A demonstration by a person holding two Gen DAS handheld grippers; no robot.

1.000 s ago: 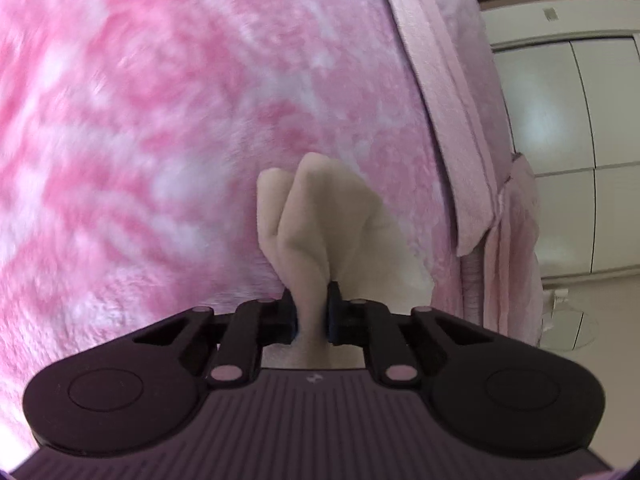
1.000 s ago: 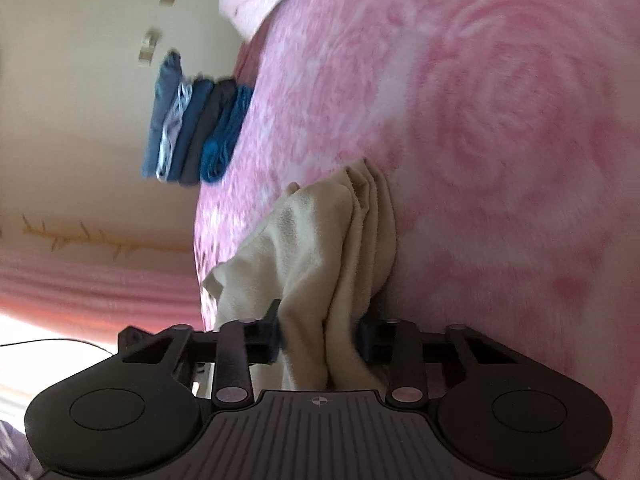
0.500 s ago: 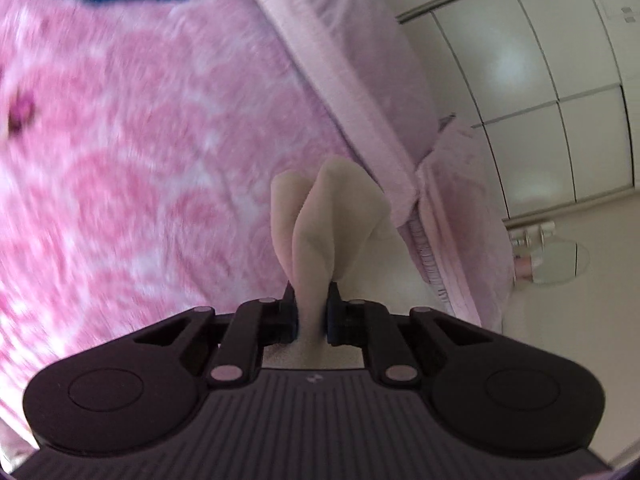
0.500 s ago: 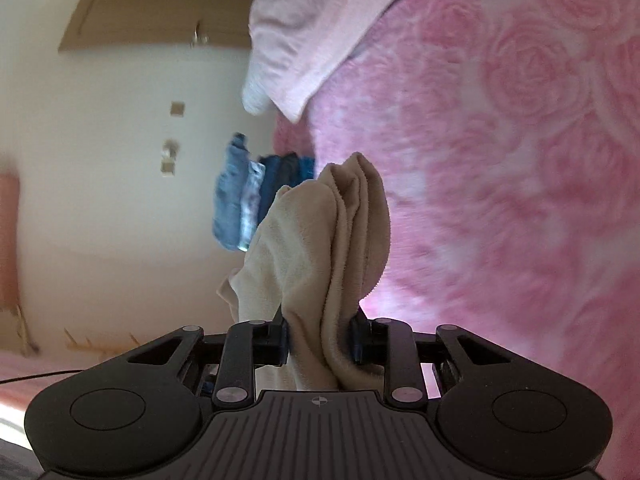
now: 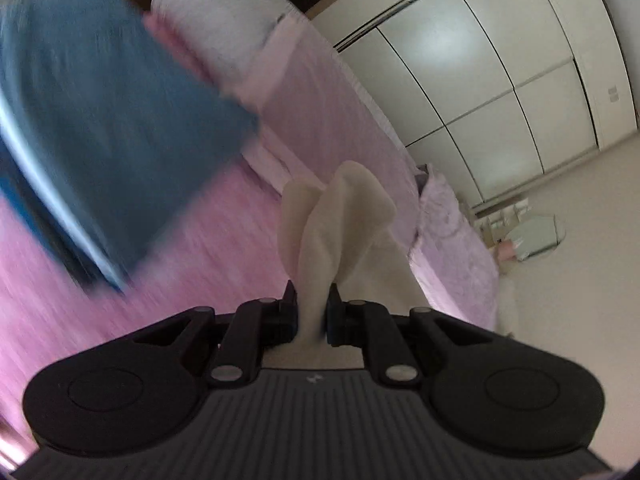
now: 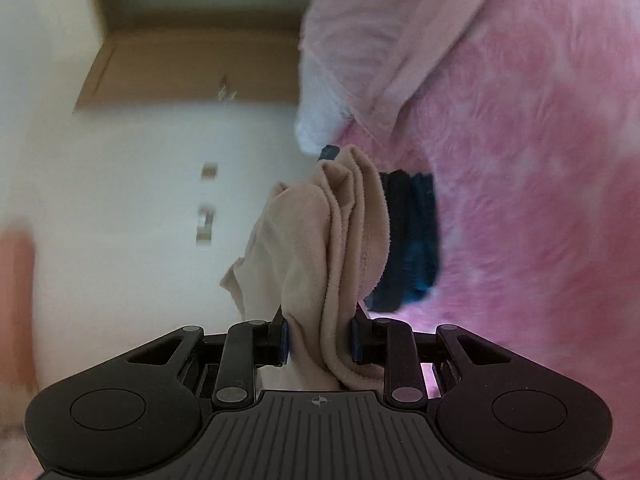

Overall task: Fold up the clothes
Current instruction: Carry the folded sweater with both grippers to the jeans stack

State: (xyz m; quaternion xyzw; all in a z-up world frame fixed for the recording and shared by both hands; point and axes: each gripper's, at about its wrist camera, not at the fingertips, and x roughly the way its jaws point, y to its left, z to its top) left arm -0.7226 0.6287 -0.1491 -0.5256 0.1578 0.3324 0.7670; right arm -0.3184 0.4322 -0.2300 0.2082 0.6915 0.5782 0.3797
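A cream garment (image 5: pixel 340 220) sticks up in a bunch between the pads of my left gripper (image 5: pixel 313 312), which is shut on a thin fold of it above the pink rose-patterned bedspread (image 5: pixel 120 320). In the right wrist view another bunched part of the cream garment (image 6: pixel 332 248) is pinched by my right gripper (image 6: pixel 318 340), which is shut on a thicker wad of it. The cloth hangs lifted off the bed in both views. A stack of folded blue clothes (image 5: pixel 100 140) lies on the bed, blurred, to the left; the blue clothes (image 6: pixel 408 240) also show behind the garment.
A pale pink pillow (image 5: pixel 224 28) and a lilac quilt (image 5: pixel 332 120) lie at the bed's head. White wardrobe doors (image 5: pixel 500 80) stand beyond the bed, and small items (image 5: pixel 532 236) sit on the floor. A cream wall (image 6: pixel 140 200) fills the right wrist view's left side.
Both grippers have risen and swung with the cream garment, lifting it off the bedspread. The blue stack has come into the left view, and the wardrobe and floor now show more.
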